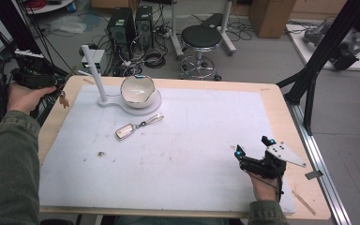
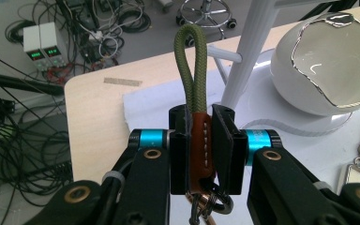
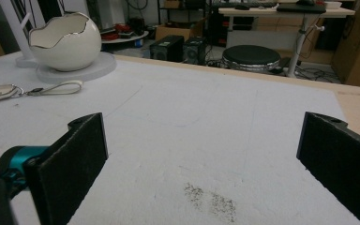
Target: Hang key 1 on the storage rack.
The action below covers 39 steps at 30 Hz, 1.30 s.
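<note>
The left gripper [image 2: 200, 140] clamps a keychain [image 2: 198, 136] by its brown leather tab, olive cord loop upright, at the table's far left corner beside the white peg stand [image 2: 251, 51]. Next likely step: hooking the loop over a peg. The right gripper [image 3: 201, 154] rests released near the front right edge.

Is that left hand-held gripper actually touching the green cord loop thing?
Touching. In the left gripper view, the left hand-held gripper has its jaws clamped on the brown stitched sleeve of the green cord loop, no gap either side.
</note>
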Available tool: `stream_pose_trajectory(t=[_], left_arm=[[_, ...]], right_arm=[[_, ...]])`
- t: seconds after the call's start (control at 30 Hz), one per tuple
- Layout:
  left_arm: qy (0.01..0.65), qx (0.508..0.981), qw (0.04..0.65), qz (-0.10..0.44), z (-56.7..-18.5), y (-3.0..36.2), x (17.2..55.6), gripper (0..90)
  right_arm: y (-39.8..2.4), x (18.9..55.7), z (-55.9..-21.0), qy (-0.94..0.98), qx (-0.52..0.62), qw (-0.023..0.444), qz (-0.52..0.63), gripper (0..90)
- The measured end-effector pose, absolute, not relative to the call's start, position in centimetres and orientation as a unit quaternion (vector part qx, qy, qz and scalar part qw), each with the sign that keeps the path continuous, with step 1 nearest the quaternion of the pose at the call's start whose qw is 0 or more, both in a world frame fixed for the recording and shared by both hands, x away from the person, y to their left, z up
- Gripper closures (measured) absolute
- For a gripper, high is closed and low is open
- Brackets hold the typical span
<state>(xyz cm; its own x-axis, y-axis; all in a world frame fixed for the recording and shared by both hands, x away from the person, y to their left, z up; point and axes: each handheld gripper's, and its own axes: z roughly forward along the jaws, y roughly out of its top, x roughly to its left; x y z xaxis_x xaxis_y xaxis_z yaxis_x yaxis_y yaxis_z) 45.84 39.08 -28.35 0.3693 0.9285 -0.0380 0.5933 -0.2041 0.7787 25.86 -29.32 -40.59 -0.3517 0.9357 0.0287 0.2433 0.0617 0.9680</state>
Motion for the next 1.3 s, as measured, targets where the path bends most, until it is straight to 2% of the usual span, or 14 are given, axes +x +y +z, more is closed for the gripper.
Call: stream_pose_trajectory(t=[0.9, 1.3], left_arm=[[0.503, 0.758, 0.354, 0.217, -29.3, 37.5, 46.7, 77.3], [0.494, 0.769, 0.349, 0.204, -30.5, 35.6, 47.4, 77.2]], right_arm=[[-29.5, 26.1, -40.8, 0.646, 0.459, 0.338, 0.508, 0.9], [-29.5, 25.8, -40.8, 0.644, 0.463, 0.339, 0.507, 0.9]])
